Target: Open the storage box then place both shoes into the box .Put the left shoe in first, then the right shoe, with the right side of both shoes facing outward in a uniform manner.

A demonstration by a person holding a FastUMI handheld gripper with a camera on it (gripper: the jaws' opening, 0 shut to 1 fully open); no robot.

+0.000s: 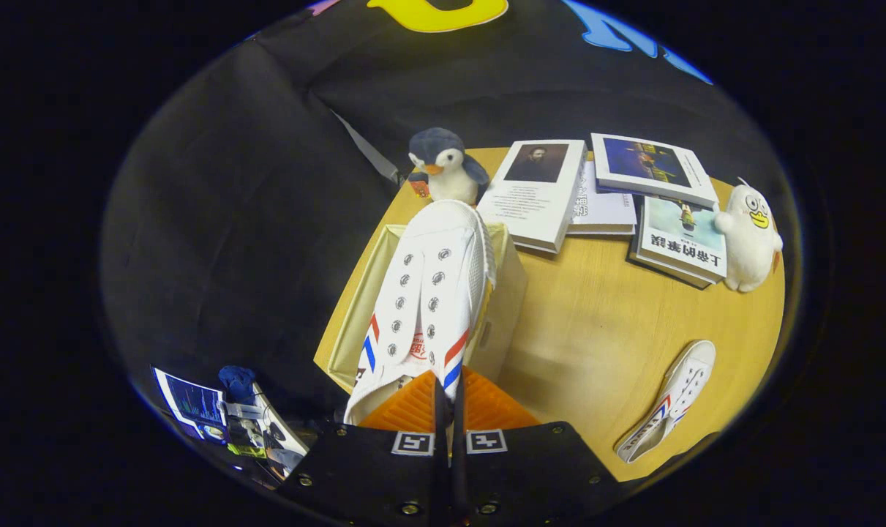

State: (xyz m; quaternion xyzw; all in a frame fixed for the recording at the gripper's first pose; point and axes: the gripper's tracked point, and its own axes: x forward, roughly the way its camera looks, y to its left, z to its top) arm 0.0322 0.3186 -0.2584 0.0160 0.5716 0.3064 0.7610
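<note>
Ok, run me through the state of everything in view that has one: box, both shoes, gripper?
Storage box: open, its inside showing under the held shoe.
Held shoe: gripped at its near end, raised over the box, toe pointing towards the penguin toy.
Second shoe: lying on the table, outside the box, untouched.
Gripper: shut on the held shoe.
Books: closed, lying flat.

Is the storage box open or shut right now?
Open. The storage box shows its bare inner wall and no lid on top; the shoe, pinched at its heel by the tool, hangs over the opening.
</note>
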